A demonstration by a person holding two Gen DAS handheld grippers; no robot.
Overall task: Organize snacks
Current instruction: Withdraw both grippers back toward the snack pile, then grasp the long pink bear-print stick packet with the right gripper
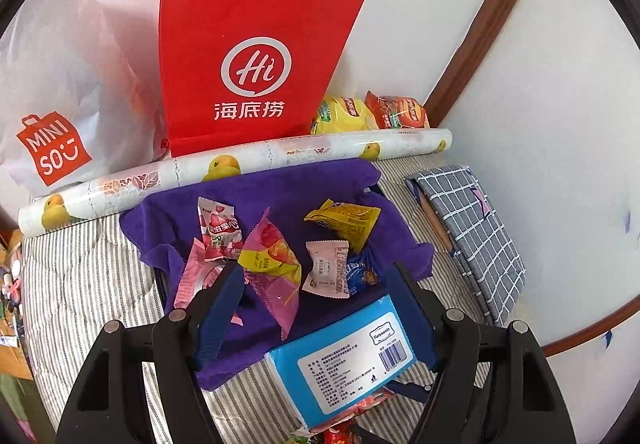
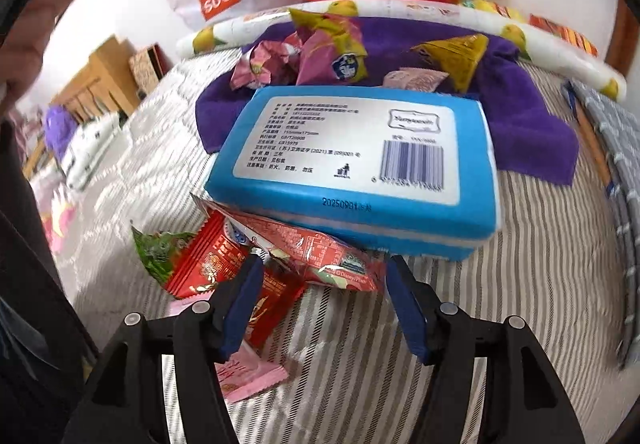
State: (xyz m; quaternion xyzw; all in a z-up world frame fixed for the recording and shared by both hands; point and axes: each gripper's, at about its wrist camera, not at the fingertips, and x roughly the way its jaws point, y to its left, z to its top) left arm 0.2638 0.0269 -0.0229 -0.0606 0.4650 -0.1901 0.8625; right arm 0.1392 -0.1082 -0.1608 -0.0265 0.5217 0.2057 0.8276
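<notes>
Several snack packets lie on a purple cloth (image 1: 280, 187): a pink-and-yellow one (image 1: 272, 264), a strawberry one (image 1: 220, 232), a yellow one (image 1: 348, 222), a pale pink one (image 1: 326, 270). My left gripper (image 1: 318, 282) is open above them, holding nothing. A blue tissue pack (image 2: 356, 163) lies in front of the cloth. Red snack packets (image 2: 316, 256) and a green one (image 2: 160, 250) lie by its near edge. My right gripper (image 2: 322, 270) is open just over the red packets, holding nothing.
A red paper bag (image 1: 256, 63) and a white Miniso bag (image 1: 52, 123) stand against the wall behind a rolled fruit-print sheet (image 1: 240, 163). Chip bags (image 1: 368, 111) lie at the back right. A folded checked cloth (image 1: 472, 228) lies at the right on the striped bedding (image 2: 520, 264).
</notes>
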